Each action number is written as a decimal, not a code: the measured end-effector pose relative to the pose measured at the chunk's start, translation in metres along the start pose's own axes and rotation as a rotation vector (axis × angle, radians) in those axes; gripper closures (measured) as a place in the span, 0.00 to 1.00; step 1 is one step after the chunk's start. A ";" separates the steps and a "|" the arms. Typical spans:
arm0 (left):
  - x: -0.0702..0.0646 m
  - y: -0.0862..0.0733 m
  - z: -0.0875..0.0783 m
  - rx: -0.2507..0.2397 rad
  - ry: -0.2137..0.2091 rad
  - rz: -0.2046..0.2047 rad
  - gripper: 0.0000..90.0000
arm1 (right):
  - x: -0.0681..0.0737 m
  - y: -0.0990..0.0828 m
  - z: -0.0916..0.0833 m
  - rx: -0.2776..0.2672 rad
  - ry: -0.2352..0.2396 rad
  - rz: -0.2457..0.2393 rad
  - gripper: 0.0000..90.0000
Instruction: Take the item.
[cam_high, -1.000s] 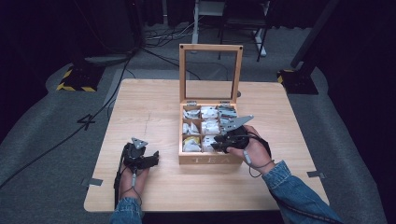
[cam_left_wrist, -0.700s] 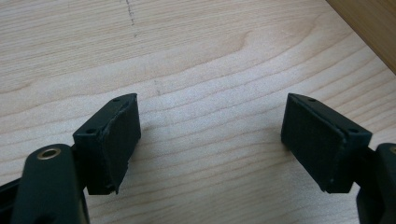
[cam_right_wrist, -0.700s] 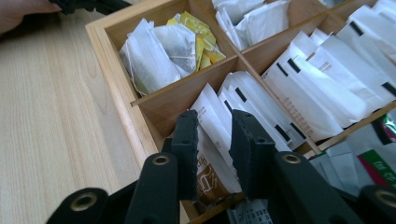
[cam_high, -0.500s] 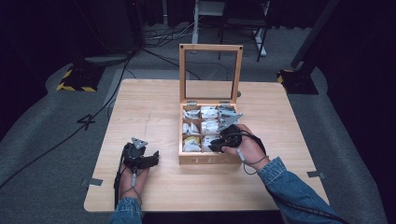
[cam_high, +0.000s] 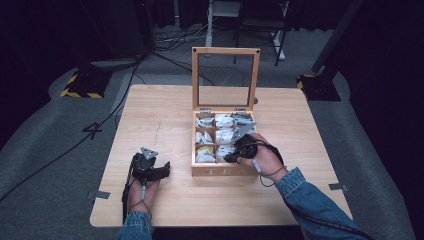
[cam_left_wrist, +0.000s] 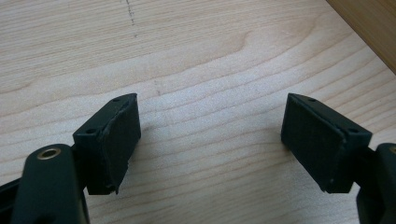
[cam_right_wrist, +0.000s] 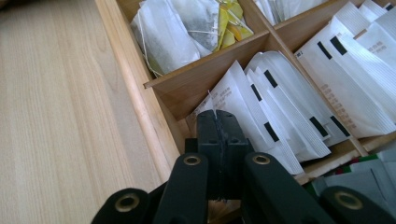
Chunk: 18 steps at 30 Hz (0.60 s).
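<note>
A white paper tea sachet (cam_right_wrist: 232, 93), in the wooden compartment box's (cam_high: 220, 171) 5 o'clock cell, is pinched at its corner by the just-closed right hand-held gripper (cam_right_wrist: 218, 122), so tearing or slipping is risked when lifted.

A black-and-yellow striped base (cam_high: 80, 86) stands on grey floor (cam_high: 45, 150) left of the table.

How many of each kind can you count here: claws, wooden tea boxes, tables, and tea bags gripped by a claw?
Claws: 2 (left claw, right claw)
Wooden tea box: 1
Table: 1
Tea bag gripped by the right claw: 1
Total: 5
</note>
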<state>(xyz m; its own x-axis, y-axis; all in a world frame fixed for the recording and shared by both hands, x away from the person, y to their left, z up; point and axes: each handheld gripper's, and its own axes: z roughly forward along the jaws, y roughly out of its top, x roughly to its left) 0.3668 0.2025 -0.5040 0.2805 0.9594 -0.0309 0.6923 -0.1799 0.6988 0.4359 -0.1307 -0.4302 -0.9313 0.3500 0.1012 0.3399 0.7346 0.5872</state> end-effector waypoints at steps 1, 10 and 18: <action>0.000 0.000 0.000 0.000 0.000 0.000 0.23 | 0.000 0.000 -0.001 -0.003 -0.001 -0.004 1.00; 0.000 0.000 0.000 0.001 0.000 0.005 0.23 | 0.003 0.007 -0.021 -0.096 0.005 -0.015 1.00; 0.000 0.000 0.000 0.002 0.000 0.004 0.23 | 0.007 0.012 -0.042 -0.205 -0.025 -0.003 1.00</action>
<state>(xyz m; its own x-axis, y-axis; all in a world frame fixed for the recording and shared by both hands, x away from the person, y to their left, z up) 0.3671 0.2029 -0.5039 0.2833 0.9586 -0.0275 0.6922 -0.1846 0.6977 0.4278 -0.1445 -0.3886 -0.9280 0.3638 0.0809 0.3008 0.6030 0.7388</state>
